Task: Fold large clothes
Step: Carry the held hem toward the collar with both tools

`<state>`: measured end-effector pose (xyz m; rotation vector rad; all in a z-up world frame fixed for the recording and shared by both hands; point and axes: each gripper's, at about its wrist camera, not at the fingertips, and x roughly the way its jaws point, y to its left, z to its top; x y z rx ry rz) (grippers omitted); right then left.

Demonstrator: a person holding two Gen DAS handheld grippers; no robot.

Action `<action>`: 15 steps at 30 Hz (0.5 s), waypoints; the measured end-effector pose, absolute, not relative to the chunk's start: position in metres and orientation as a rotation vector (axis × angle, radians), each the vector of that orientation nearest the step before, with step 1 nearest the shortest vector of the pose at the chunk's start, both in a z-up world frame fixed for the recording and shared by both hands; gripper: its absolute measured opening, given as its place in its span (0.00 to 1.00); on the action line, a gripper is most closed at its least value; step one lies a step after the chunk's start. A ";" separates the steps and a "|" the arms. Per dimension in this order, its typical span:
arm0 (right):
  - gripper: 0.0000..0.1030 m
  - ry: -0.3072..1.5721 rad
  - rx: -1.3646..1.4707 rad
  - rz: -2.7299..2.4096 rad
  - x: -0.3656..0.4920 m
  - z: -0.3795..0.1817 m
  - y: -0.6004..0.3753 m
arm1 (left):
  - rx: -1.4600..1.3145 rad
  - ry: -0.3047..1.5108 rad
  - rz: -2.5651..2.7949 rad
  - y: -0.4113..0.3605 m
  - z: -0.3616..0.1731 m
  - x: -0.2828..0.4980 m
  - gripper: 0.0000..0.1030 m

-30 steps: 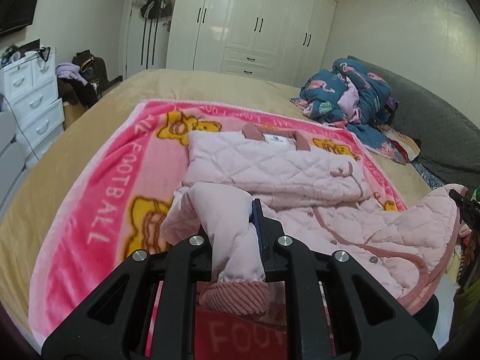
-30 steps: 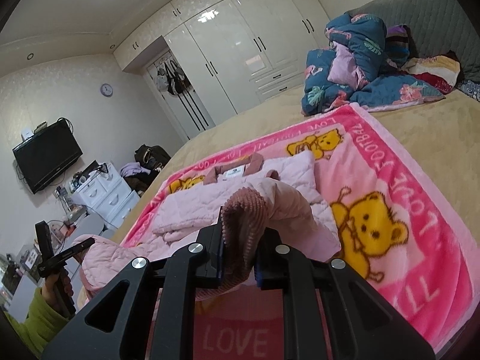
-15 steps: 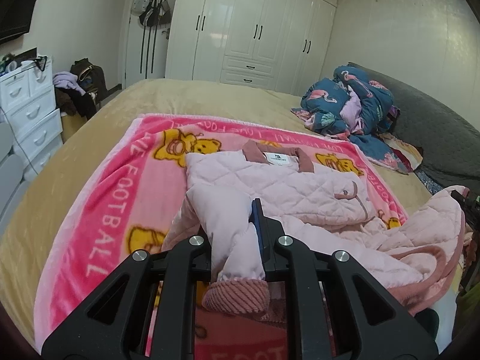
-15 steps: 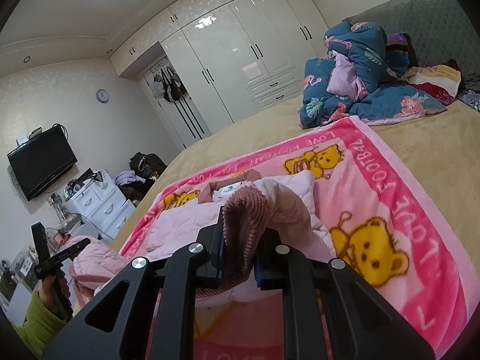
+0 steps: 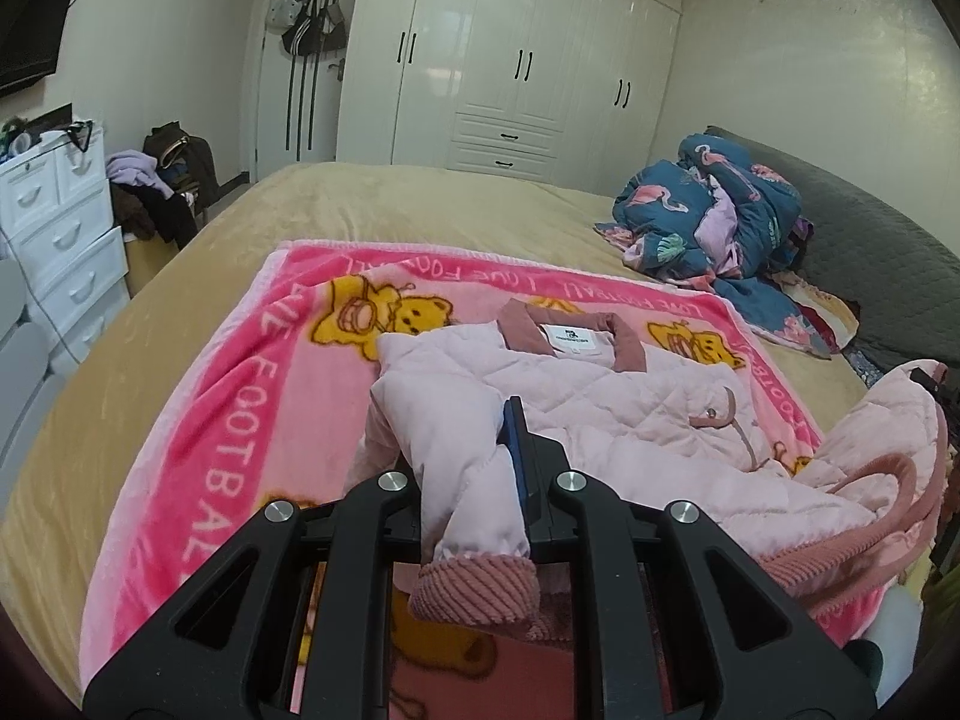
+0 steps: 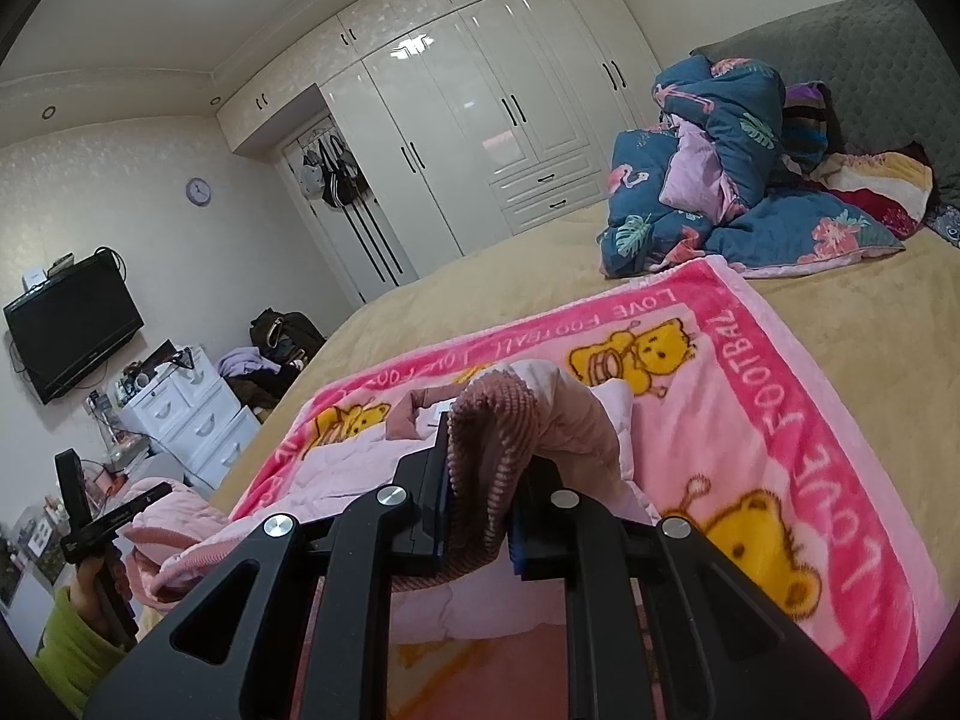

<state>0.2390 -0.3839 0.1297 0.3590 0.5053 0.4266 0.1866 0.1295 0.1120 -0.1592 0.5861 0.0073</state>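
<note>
A pale pink quilted jacket [image 5: 600, 414] lies collar away from me on a pink bear blanket [image 5: 252, 384] on the bed. My left gripper [image 5: 474, 468] is shut on the jacket's left sleeve [image 5: 462, 480], whose ribbed cuff [image 5: 474, 591] hangs toward me. My right gripper [image 6: 480, 480] is shut on the other sleeve's ribbed cuff [image 6: 489, 450], lifted above the blanket [image 6: 780, 450]. The jacket's lower hem is bunched up at the right in the left wrist view [image 5: 876, 480]. The left gripper also shows at the far left of the right wrist view [image 6: 90, 516].
A heap of blue flamingo bedding [image 5: 714, 228] lies at the head of the bed by the grey headboard [image 5: 870, 246]. White drawers [image 5: 54, 240] with clothes piled beside them stand to the left. White wardrobes [image 5: 510, 60] fill the far wall.
Both grippers have risen and drawn back toward me with the sleeves held. More of the far bed and blanket shows now, and the jacket hem has bunched up further.
</note>
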 end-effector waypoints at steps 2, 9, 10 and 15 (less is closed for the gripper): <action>0.13 0.511 0.362 0.422 0.245 0.130 -0.384 | -0.155 0.590 0.012 0.131 0.112 0.193 0.08; 0.13 0.527 0.355 0.409 0.266 0.128 -0.380 | -0.141 0.604 0.025 0.133 0.112 0.217 0.08; 0.13 0.532 0.355 0.406 0.270 0.127 -0.379 | -0.139 0.606 0.027 0.132 0.111 0.222 0.08; 0.13 0.548 0.350 0.393 0.289 0.125 -0.376 | -0.137 0.616 0.040 0.134 0.108 0.237 0.08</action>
